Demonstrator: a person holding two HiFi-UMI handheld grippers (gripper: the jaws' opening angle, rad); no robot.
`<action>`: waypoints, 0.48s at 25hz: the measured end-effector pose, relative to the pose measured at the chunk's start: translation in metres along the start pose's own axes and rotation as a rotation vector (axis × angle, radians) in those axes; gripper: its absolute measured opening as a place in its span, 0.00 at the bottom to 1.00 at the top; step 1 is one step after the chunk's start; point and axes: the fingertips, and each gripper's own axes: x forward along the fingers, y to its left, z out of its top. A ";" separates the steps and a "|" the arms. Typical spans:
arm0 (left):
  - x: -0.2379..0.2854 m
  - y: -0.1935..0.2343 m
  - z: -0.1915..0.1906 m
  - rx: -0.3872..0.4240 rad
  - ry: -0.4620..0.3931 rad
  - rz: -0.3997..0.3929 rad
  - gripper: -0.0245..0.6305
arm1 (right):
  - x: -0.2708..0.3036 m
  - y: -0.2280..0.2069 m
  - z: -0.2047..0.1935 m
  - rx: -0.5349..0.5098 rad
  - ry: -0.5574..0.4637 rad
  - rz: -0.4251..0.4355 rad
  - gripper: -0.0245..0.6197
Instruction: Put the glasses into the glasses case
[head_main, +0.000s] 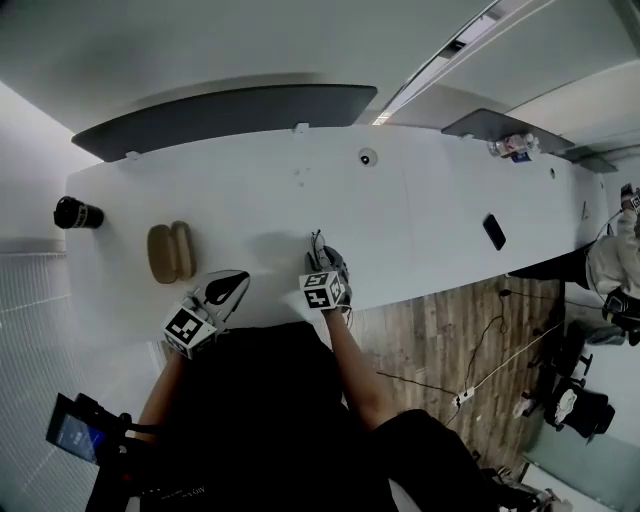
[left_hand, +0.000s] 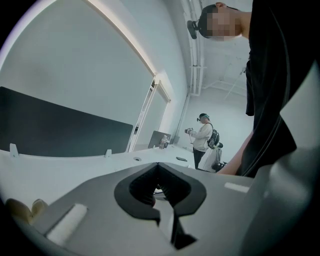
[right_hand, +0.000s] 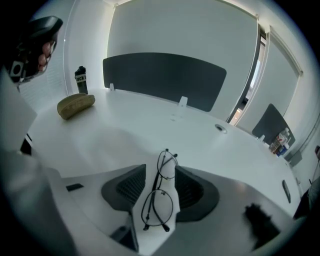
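My right tongs (right_hand: 160, 169) stand wide around the wire-rimmed glasses (right_hand: 158, 206) lying on the table (right_hand: 150, 120). My left tongs (left_hand: 158, 167) look closed, empty.

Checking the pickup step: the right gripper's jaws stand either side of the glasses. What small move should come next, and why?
Probably close the right gripper gently on the glasses. Its jaws stand open, and the folded glasses lie on the table between them, not yet pressed. The glasses case lies apart, farther left, so they must be gripped before they can be carried there.
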 end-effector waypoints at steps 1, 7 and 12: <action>-0.001 -0.001 0.002 -0.020 0.007 0.008 0.04 | 0.005 0.002 -0.002 0.005 0.007 0.001 0.32; 0.002 -0.010 0.000 -0.036 0.050 0.009 0.04 | 0.012 0.000 -0.010 0.059 0.034 0.025 0.32; 0.005 -0.006 0.004 -0.042 0.059 0.003 0.04 | 0.017 -0.001 -0.014 0.126 0.023 0.049 0.32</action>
